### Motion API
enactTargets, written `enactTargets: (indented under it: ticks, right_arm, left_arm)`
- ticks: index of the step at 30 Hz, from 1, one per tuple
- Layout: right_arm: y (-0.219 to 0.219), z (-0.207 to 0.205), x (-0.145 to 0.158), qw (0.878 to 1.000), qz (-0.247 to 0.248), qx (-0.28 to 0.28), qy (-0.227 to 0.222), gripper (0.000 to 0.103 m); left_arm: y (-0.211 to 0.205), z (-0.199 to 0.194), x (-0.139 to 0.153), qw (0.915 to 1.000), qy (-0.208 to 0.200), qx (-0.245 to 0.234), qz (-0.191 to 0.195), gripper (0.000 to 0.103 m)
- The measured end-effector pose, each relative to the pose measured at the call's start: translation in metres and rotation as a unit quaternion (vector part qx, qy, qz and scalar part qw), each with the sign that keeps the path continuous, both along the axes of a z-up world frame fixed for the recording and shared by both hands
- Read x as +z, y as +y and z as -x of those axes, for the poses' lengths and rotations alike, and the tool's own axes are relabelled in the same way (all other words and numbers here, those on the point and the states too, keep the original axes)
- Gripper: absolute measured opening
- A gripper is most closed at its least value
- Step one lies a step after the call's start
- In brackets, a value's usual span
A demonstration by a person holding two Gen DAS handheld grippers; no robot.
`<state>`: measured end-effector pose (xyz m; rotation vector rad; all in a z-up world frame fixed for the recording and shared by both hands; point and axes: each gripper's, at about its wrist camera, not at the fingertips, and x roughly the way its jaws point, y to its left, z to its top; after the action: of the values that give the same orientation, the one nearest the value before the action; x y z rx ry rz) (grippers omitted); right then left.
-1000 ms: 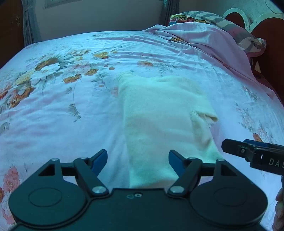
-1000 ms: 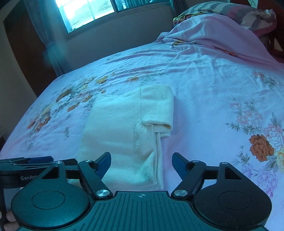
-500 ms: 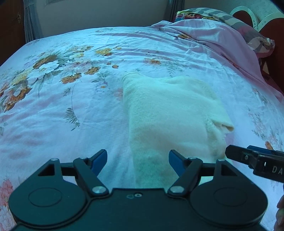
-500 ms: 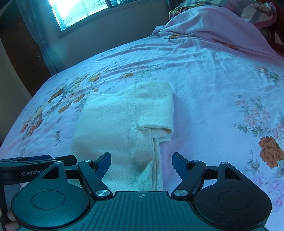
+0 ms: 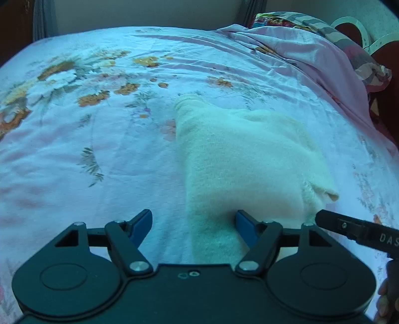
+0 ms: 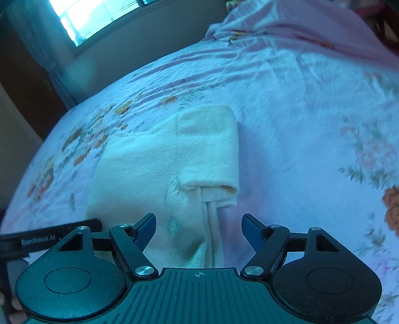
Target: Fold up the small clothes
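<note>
While floral bedsheet [image 5: 104, 139] surrounds it, garment [image 5: 249, 159] lies flat.

A pale floral bedsheet [image 5: 104, 139] is spread across the bed, printed with orange and white flowers. A pink cover [image 5: 306, 57] is heaped at the far end beneath a striped pillow [image 5: 349, 47]. A bright window [image 6: 99, 17] and a curtain [image 6: 42, 47] are seen beyond.

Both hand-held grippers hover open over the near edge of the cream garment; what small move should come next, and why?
Probably lower both and close on that near hem. The left hand-held gripper and right hand-held gripper each straddle a near corner of the cream garment, jaws open, nothing gripped; its sleeve is already folded in.
</note>
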<state>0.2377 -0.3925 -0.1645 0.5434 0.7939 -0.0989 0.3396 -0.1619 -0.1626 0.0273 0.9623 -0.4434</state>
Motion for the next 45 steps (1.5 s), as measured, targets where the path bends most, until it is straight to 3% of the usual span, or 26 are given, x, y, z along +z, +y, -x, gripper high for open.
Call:
enactTargets:
  ticks: [11,16,20,21,22,24,26,27,30,31,34,36,40,45]
  right_arm:
    - [-0.019,-0.026,-0.012,0.999,-0.048,-0.016,0.002,0.075]
    - [-0.03,-0.041,-0.02,0.996,-0.087,-0.03,0.002,0.075]
    - [-0.03,-0.055,-0.025,0.995,-0.096,-0.02,-0.002,0.074]
    - [-0.027,-0.057,-0.025,0.996,-0.089,-0.017,-0.003,0.06]
    - [-0.026,-0.059,-0.025,0.996,-0.086,-0.011,-0.001,0.039]
    - [-0.024,-0.059,-0.026,0.995,-0.097,-0.008,-0.005,0.037]
    - [-0.021,-0.058,-0.024,0.997,-0.076,0.004,-0.008,0.037]
    - [-0.021,-0.059,-0.024,0.997,-0.076,0.005,-0.008,0.044]
    - [-0.031,-0.057,-0.027,0.992,-0.128,-0.006,-0.015,0.061]
    - [-0.032,-0.058,-0.028,0.991,-0.135,-0.005,-0.016,0.062]
    - [-0.025,-0.062,-0.029,0.993,-0.117,0.003,-0.01,0.062]
    - [-0.02,-0.064,-0.028,0.995,-0.101,0.005,-0.008,0.061]
    - [-0.005,-0.066,-0.025,0.998,-0.058,0.022,-0.008,0.037]
    - [0.008,-0.066,-0.018,0.999,-0.017,0.038,-0.011,0.033]
  left_arm:
    - [-0.011,-0.019,-0.014,0.998,0.038,-0.021,0.045,0.068]
    - [-0.01,-0.033,-0.026,0.9937,0.073,-0.012,0.084,0.062]
    - [-0.01,-0.035,-0.03,0.9928,0.075,-0.017,0.092,0.06]
    - [-0.011,-0.035,-0.03,0.9931,0.073,-0.02,0.09,0.057]
    - [-0.01,-0.035,-0.03,0.9931,0.073,-0.021,0.089,0.054]
    - [-0.009,-0.035,-0.027,0.9928,0.076,-0.019,0.091,0.05]
    - [-0.007,-0.034,-0.024,0.9933,0.069,-0.023,0.09,0.053]
    - [-0.006,-0.034,-0.024,0.9933,0.071,-0.02,0.089,0.057]
    - [0.0,-0.035,-0.018,0.9922,0.069,-0.002,0.104,0.06]
    - [0.002,-0.036,-0.014,0.9924,0.06,0.003,0.108,0.063]
    - [-0.002,-0.041,-0.013,0.9909,0.065,-0.005,0.118,0.064]
    - [-0.01,-0.046,-0.021,0.9933,0.067,-0.009,0.094,0.059]
    - [-0.008,-0.048,-0.03,0.9911,0.08,0.009,0.106,0.052]
    - [-0.015,-0.04,-0.023,0.995,0.056,0.001,0.082,0.04]
